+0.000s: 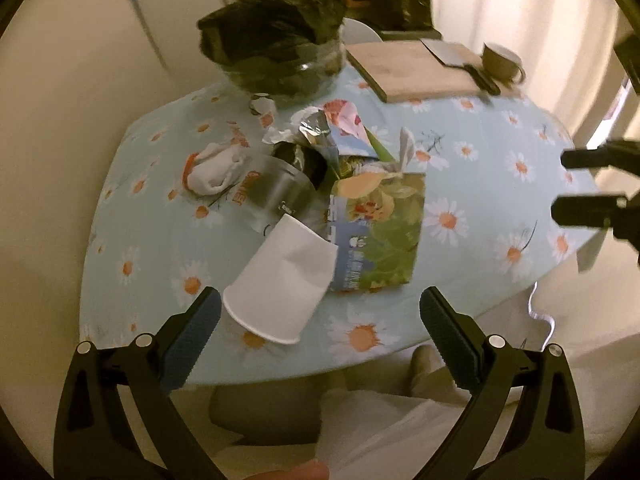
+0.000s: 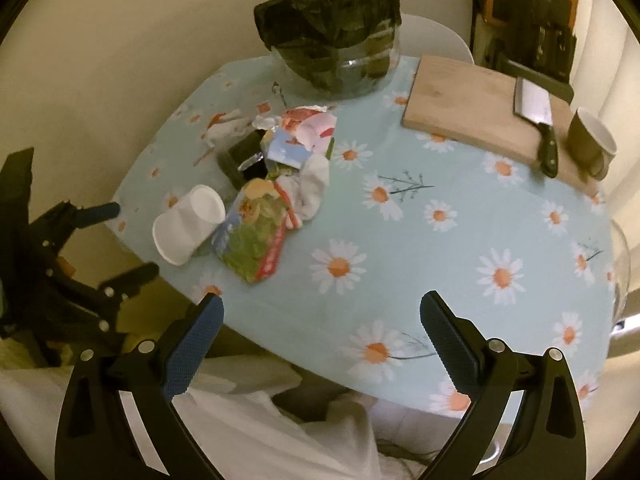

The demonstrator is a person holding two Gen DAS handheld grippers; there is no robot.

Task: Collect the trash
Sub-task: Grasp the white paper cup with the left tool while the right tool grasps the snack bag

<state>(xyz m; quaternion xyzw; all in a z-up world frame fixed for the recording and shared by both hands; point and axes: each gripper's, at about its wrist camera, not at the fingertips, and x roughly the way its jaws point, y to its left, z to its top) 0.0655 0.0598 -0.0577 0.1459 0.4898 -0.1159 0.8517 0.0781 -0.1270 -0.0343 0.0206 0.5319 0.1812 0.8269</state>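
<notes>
Item: white paper cup (image 1: 280, 276), lying on its side at the near edge of the round table under a pale blue daisy-print cloth (image 1: 460, 152). Long axis runs on a diagonal, open rim toward the near-left, base tucked against the flattened green floral carton (image 1: 376, 232).

Left gripper (image 1: 320, 308): fingers spread wide, holding nothing. The cup's rim sits just ahead, between the two blue pads and nearer the left one. By my reading this gripper is the closer of the two, and the pads would need to straddle the cup across its axis.

Right gripper (image 2: 320, 312): fingers likewise spread, holding nothing, hovering over bare cloth; the cup (image 2: 188, 224) lies well off to its left.

Destination, presumed: clear glass bowl lined with a black plastic bag (image 1: 276, 40), at the far side of the table beyond the heap.

Other trash: crumpled white tissue (image 1: 216, 172), torn pink-and-blue wrapper (image 1: 344, 124), clear plastic cup (image 1: 276, 196).

Not trash: wooden board (image 2: 472, 100), cleaver (image 2: 534, 106), mug (image 2: 594, 140).

Hard to make out: the dark object under the wrapper; the left view is motion-blurred; carton text unreadable.
</notes>
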